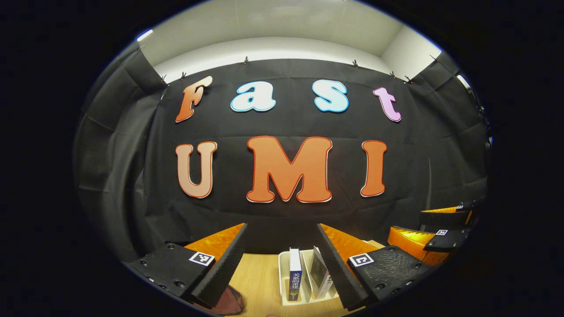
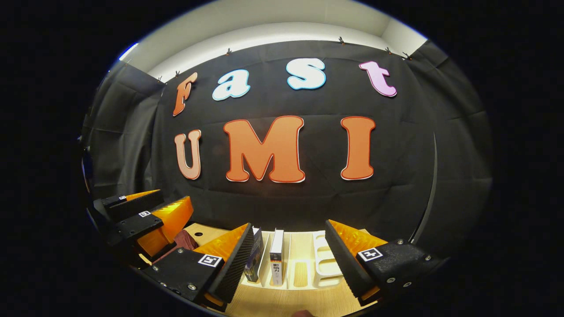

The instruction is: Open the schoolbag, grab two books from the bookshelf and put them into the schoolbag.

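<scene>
Both grippers held wide apart, nothing between the fingers. Left gripper (image 1: 282, 259) and right gripper (image 2: 288, 259) hover above the light wooden tabletop (image 1: 260, 281), aimed at the booth wall.

Left gripper view, left to right: dark red soft fabric schoolbag (image 1: 229, 301) peeks out under the left finger, mostly hidden, so can't tell if it's zipped or open. White slotted plastic bookshelf rack (image 1: 284, 281) sits ahead in the gap, shifted toward the right finger. Blue-spined upright book (image 1: 295, 275) stands in it near mid-gap; white-covered book (image 1: 319, 273) leans just beside it, close against the right finger's inner face. Right gripper shows farther off past the right finger.

Right gripper view, left to right: left gripper off past the left finger, schoolbag patch below it. Blue-spined book sits just inside the left finger, white-covered book nearer mid-gap, bare rack slots toward the right finger.

Handling, my read: books are stiff, moderately heavy, covers probably slick. Pinch across the thickness near the top of the spine, lift straight up so the rack doesn't drag. Bag is floppy; the opening will likely need holding with the other gripper.

Bag step looks not done yet.
</scene>
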The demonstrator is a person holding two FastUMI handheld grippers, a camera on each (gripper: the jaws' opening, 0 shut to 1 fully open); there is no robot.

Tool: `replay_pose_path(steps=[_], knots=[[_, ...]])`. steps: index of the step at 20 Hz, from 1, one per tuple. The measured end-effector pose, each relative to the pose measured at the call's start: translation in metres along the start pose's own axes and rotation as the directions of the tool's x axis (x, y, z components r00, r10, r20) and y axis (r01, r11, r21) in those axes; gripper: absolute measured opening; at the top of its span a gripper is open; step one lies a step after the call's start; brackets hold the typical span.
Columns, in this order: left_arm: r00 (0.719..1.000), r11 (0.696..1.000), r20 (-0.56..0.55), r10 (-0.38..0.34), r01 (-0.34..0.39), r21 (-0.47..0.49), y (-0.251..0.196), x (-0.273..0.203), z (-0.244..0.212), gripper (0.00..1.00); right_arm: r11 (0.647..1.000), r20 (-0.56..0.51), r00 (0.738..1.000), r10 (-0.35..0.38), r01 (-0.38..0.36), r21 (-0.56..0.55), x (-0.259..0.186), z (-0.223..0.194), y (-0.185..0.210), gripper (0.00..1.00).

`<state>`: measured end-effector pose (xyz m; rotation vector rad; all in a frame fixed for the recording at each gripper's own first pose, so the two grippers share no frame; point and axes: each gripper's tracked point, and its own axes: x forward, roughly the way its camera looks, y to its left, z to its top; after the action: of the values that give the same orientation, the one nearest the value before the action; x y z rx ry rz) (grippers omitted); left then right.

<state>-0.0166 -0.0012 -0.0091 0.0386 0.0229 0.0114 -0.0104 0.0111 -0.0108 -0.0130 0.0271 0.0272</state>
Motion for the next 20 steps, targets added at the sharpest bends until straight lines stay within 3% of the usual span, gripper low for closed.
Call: replay_pose_path(steps=[13, 20], knots=[[1.000, 1.000, 0.006, 0.023, -0.023, 0.011, 0.018, -0.009, 0.001, 0.94, 1.000, -0.009, 1.000, -0.010, 0.010, -0.004, -0.004, -0.004, 0.007, 0.96], [0.999, 0.999, 0.006, 0.044, -0.044, 0.028, 0.055, -0.017, -0.004, 0.94, 0.999, -0.022, 0.999, -0.033, 0.033, -0.011, -0.004, -0.008, 0.024, 0.96]])
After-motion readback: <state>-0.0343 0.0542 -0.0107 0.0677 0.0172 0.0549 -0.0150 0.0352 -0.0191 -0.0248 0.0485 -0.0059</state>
